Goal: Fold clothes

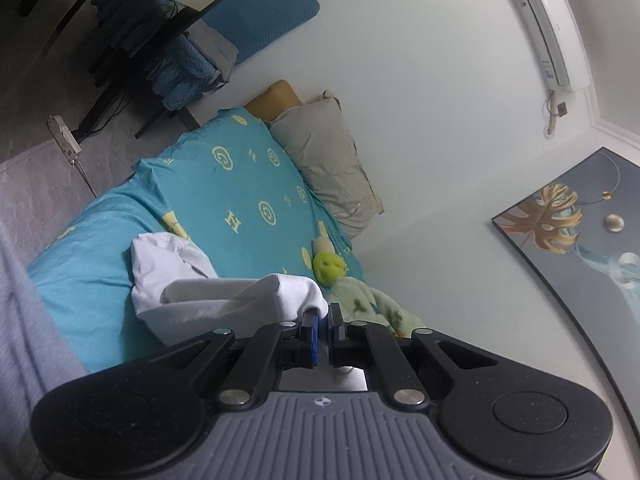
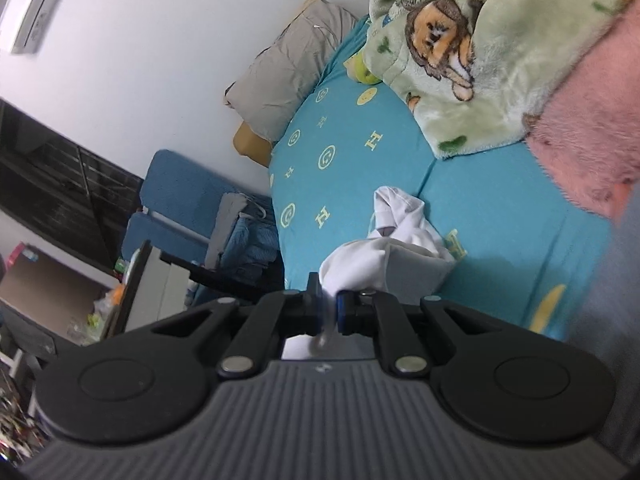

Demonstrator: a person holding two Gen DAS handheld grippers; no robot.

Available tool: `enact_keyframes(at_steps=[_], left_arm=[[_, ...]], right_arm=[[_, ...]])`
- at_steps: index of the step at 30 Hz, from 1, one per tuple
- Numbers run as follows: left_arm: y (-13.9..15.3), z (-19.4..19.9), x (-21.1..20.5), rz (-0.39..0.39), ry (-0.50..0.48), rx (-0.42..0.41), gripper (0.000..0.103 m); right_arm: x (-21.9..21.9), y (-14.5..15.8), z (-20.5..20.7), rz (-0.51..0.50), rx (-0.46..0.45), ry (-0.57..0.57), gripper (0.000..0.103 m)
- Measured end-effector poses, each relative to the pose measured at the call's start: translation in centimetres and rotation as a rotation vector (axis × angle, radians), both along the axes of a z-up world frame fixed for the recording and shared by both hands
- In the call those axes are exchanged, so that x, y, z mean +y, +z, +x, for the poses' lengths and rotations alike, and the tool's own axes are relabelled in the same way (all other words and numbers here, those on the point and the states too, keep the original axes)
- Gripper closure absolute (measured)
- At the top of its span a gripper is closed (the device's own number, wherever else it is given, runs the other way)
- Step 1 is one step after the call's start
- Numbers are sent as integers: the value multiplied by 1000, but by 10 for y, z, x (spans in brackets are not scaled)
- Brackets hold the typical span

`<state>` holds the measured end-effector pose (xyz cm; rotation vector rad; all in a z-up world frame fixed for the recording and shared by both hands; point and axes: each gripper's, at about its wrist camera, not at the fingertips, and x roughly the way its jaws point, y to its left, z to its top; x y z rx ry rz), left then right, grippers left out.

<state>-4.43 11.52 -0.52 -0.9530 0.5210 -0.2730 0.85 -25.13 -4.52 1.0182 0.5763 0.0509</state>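
In the left wrist view the left gripper (image 1: 323,314) sat low in the frame, its fingers (image 1: 311,320) drawn narrow and pinched on a fold of the white garment (image 1: 192,280). Just where the cloth entered the gap was hard to make out — the black linkage covered its near edge. In the right wrist view the right gripper (image 2: 328,300) was likewise closed to a narrow gap on the same white garment (image 2: 400,240), a thin strip of cloth showing blurred between the fingers (image 2: 313,286).

The garment was held bunched between the two grippers above the bed (image 1: 100,280), with its far end drooping onto the teal sheet. In the left view its long axis ran from the lower centre toward the middle left of the frame; in the right view it ran from the lower centre up toward the middle. Its shape and type could not be told, since it was crumpled and partly hidden.

Farther off lay a teal pillow (image 1: 240,184) with pale yellow marks, a green blanket (image 2: 480,60) with a printed lion, cut off at the upper right of the right view, and a small green toy (image 1: 329,266). Beyond these a grey pillow (image 1: 324,160) leaned against the white wall — an air conditioner (image 1: 544,28) mounted on it at the upper right of the left view.
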Motion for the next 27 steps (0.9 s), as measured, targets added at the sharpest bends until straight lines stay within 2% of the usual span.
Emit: enact_keyframes(at_steps=[7, 15, 17, 23, 27], left_arm=[[-25, 90, -9, 51, 45, 70, 98], [-74, 190, -11, 164, 60, 159, 98], [-90, 207, -10, 199, 50, 161, 98], [-125, 231, -2, 187, 48, 171, 98], [-134, 247, -11, 261, 27, 182, 98]], right_arm=[[0, -24, 88, -43, 78, 33, 93], [6, -75, 183, -76, 204, 100, 92], [5, -88, 195, -63, 207, 119, 91], [4, -105, 210, -42, 208, 128, 91], [6, -109, 222, -42, 237, 137, 90]])
